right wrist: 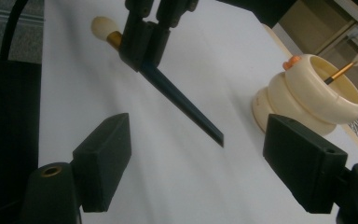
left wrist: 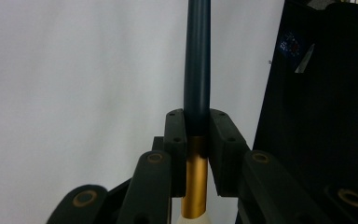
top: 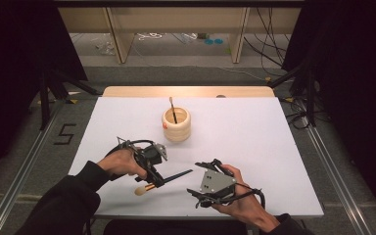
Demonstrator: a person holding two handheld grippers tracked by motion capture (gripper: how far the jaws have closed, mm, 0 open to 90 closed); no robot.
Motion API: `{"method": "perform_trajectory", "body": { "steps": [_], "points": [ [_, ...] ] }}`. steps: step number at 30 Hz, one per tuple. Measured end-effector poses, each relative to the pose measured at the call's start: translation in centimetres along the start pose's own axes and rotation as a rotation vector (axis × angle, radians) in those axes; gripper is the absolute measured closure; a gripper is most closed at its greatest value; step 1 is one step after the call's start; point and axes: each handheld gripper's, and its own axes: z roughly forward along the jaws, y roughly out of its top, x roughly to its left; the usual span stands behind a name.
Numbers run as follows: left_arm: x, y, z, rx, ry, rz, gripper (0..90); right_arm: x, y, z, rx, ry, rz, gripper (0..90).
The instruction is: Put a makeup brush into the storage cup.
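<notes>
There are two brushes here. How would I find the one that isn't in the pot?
Start at the white table and find the cream pot in the middle; one brush stands in it. Come toward the near edge, to the left gripper, whose jaws are shut on the other brush. It lies nearly level, with a dark blue handle, a gold band and a pale fluffy tip.

The dark blue brush handle (left wrist: 197,60) has a smooth, slightly glossy lacquered look, and its gold collar (left wrist: 195,186) shines like brushed metal above a soft cream bristle tuft (right wrist: 103,25). The left gripper (left wrist: 197,128) has matt black plastic jaws with brass-coloured rivets. The cream ribbed round holder (right wrist: 313,95) looks smooth and faintly glossy, and the white tabletop (top: 245,132) is matt and even.
</notes>
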Motion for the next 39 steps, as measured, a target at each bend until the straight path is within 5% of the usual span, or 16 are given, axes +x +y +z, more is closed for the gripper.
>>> {"method": "perform_trajectory", "body": {
  "steps": [16, 19, 22, 31, 36, 39],
  "points": [
    [-0.7, 0.5, 0.2, -0.002, -0.021, 0.006, 78.2, 0.8, 1.3, 1.0, 0.022, 0.028, -0.142, 28.7],
    [-0.8, 0.7, 0.2, 0.006, -0.025, 0.008, 78.2, 0.9, 1.4, 1.3, 0.02, 0.035, -0.152, 30.0],
    [-0.6, 1.0, 0.1, 0.047, -0.022, 0.06, 78.2, 0.8, 1.5, 1.6, 0.028, 0.052, -0.158, 31.0],
    [-1.0, 1.5, 0.2, 0.054, -0.036, 0.066, 78.2, 0.6, 1.7, 2.5, 0.021, 0.112, -0.186, 36.4],
    [-1.1, 1.5, 0.2, 0.053, -0.037, 0.055, 78.2, 0.8, 1.6, 2.7, 0.061, 0.121, -0.184, 40.4],
    [-0.9, 1.7, 0.0, 0.095, -0.036, 0.085, 78.2, 1.0, 1.7, 3.1, 0.082, 0.117, -0.249, 43.2]
  ]
}}
